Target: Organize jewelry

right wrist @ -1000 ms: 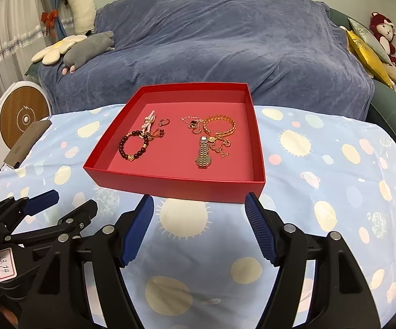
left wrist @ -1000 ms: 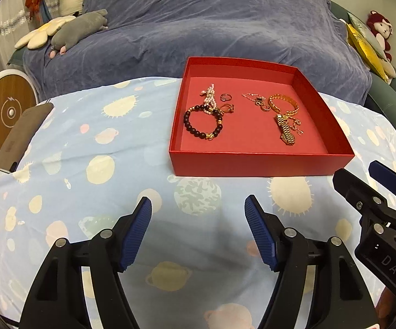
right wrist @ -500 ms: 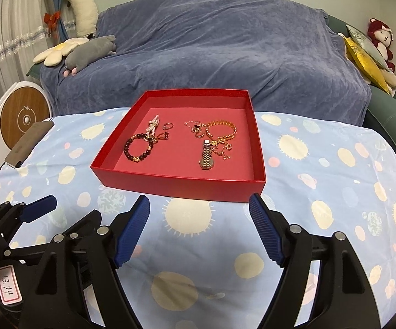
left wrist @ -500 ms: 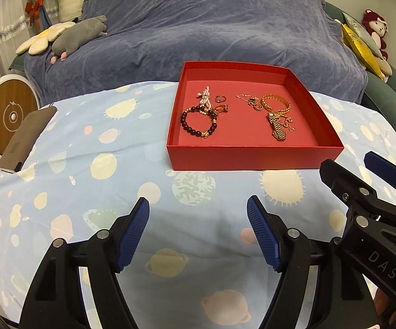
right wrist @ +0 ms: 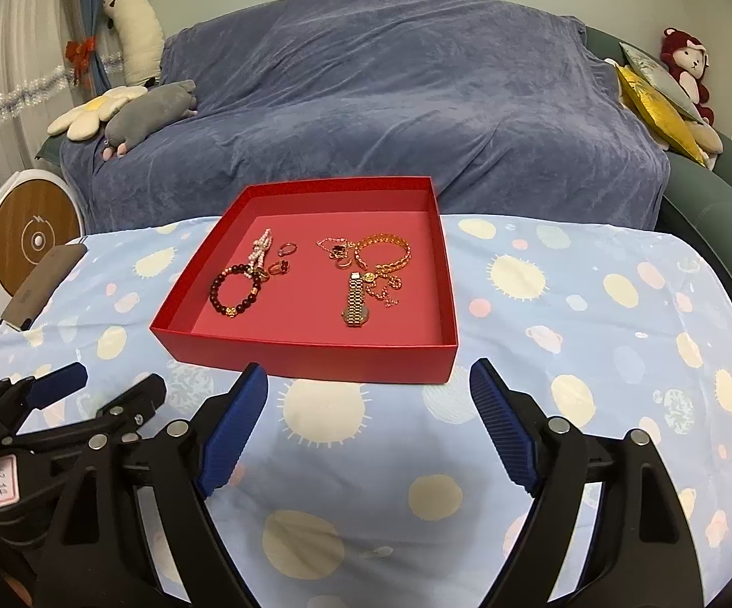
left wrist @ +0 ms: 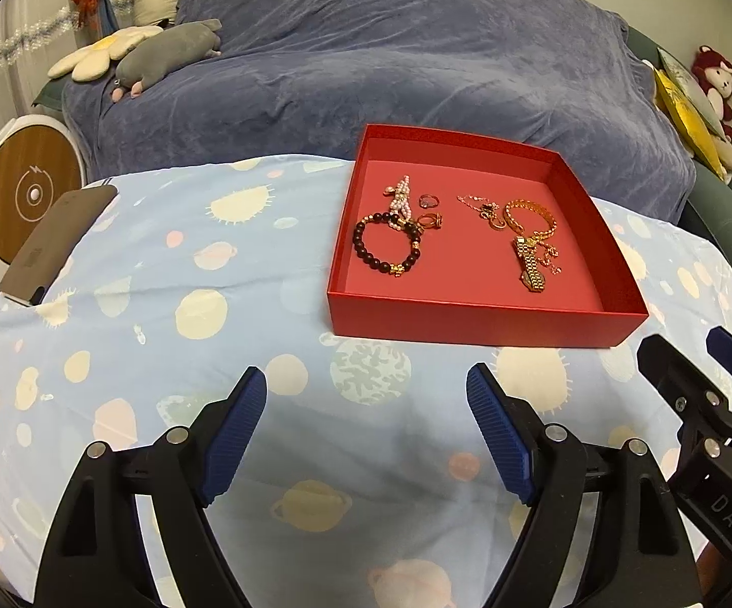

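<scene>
A shallow red box (left wrist: 477, 321) (right wrist: 315, 359) sits on the light blue planet-print tablecloth (left wrist: 214, 304). Inside lie a dark bead bracelet (left wrist: 359, 248) (right wrist: 215, 294), a pearl piece (left wrist: 401, 197), small rings (left wrist: 429, 200), a gold chain bracelet (left wrist: 548, 215) (right wrist: 401, 258) and a gold watch (left wrist: 531, 266) (right wrist: 356, 301). My left gripper (left wrist: 366, 380) (right wrist: 117, 377) hovers over the cloth just before the box's front wall, its jaws opening with nothing between them. Beside it, my right gripper (right wrist: 368, 372) (left wrist: 685, 344) is also opening and holds nothing.
A dark flat phone-like slab (left wrist: 57, 248) lies at the table's left edge. Beyond it stands a round white device with a wooden face (left wrist: 26, 192). A sofa under a blue blanket (left wrist: 366, 76) runs behind the table, with plush toys (left wrist: 163, 58) and yellow cushions (right wrist: 655, 101).
The blue pads of both grippers have spread wider apart. Both views have tilted slightly, so the red box sits a little lower in each picture. The jewelry has not moved.
</scene>
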A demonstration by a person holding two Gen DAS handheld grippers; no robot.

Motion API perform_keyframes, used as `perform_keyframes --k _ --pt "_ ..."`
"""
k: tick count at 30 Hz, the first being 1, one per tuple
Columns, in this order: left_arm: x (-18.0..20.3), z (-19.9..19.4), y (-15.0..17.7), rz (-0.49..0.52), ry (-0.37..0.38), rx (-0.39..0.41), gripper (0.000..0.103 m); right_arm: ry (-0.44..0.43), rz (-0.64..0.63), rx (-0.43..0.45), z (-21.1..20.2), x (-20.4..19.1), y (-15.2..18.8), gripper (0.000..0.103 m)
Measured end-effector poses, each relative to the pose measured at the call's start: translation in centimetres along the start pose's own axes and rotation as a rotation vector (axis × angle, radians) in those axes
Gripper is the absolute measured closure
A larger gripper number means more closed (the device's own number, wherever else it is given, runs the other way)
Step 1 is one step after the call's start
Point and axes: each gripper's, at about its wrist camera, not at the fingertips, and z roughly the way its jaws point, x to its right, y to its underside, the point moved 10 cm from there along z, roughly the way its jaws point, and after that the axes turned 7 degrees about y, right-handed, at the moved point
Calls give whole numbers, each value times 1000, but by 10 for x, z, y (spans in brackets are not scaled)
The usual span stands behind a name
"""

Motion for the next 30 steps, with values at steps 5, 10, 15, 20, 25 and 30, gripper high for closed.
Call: perform_keyframes --k 5,10,15,20,25,30 --pt "3 -2 -1 9 -2 5 24 0 -26 -1 -1 -4 4 21" --pt "4 -3 -2 21 -6 11 24 11 -19 11 -3 -2 3 15" --pt "5 -2 -2 32 -15 16 24 17 -20 13 -3 1 4 14" --pt "6 -2 -2 32 -15 20 24 29 -15 20 -4 3 5 13" --pt "7 -2 -2 42 -34 27 24 32 -5 18 -5 5 8 12" --pt "8 -4 -2 41 -39 40 24 34 -10 27 -6 5 7 12"
